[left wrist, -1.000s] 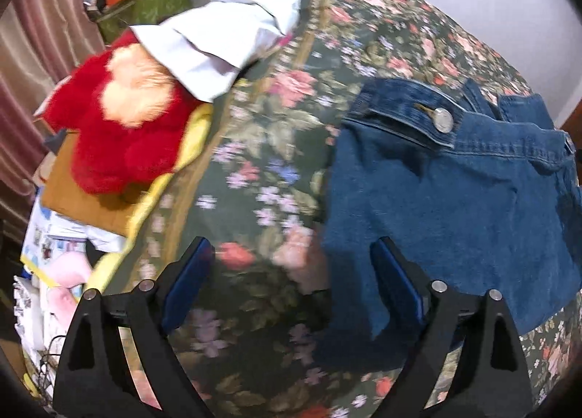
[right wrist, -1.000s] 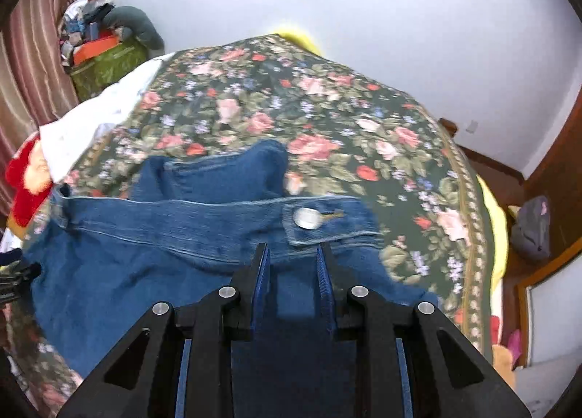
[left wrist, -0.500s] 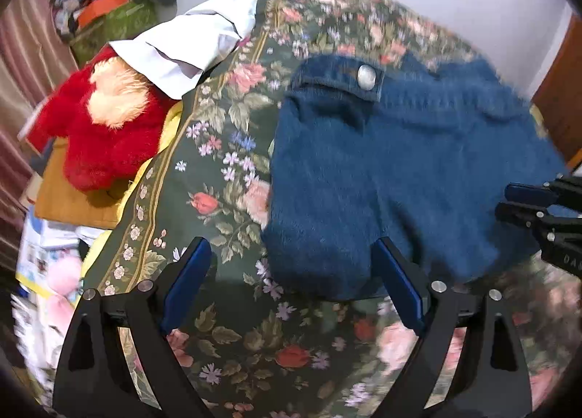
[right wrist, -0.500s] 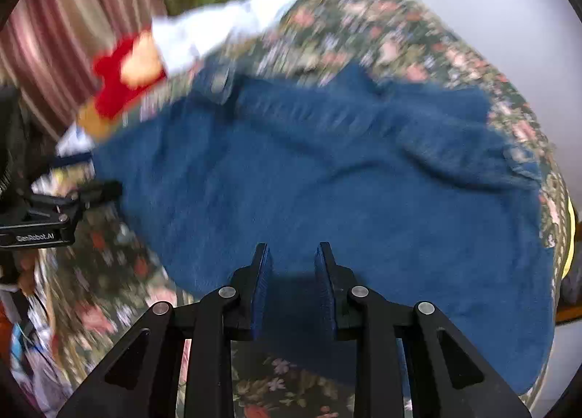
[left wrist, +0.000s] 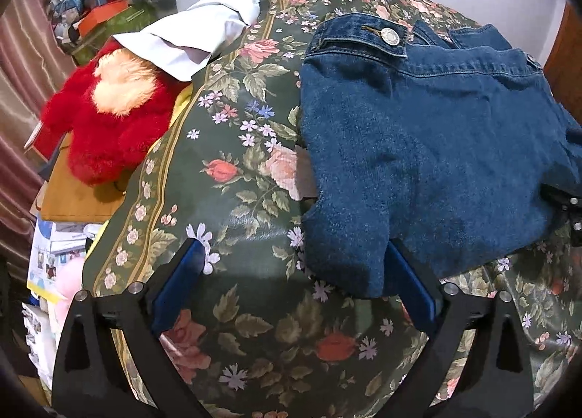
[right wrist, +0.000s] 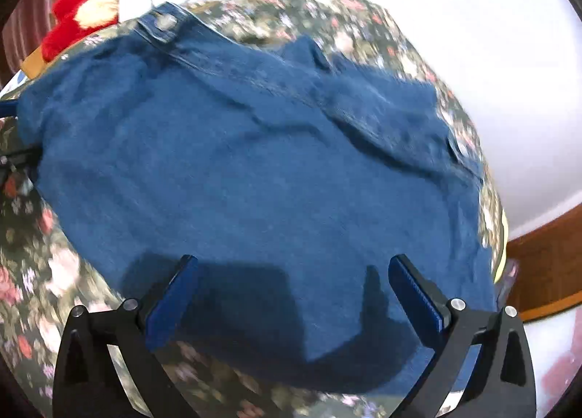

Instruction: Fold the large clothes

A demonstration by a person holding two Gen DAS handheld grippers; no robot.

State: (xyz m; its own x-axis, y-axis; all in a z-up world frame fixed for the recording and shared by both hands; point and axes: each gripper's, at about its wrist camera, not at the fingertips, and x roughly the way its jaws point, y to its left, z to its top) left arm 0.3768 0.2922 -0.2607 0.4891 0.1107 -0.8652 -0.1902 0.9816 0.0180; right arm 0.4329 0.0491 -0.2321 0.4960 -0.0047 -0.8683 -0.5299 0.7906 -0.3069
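Jeans under opening R tool

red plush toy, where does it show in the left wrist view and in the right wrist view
Left wrist view: the red plush toy lies at middle left, off the edge of the floral bedspread, partly under the white cloth.
Right wrist view: it shows small in the top left corner, beyond the denim jeans.
Shared landmark: the jeans' metal waistband button.
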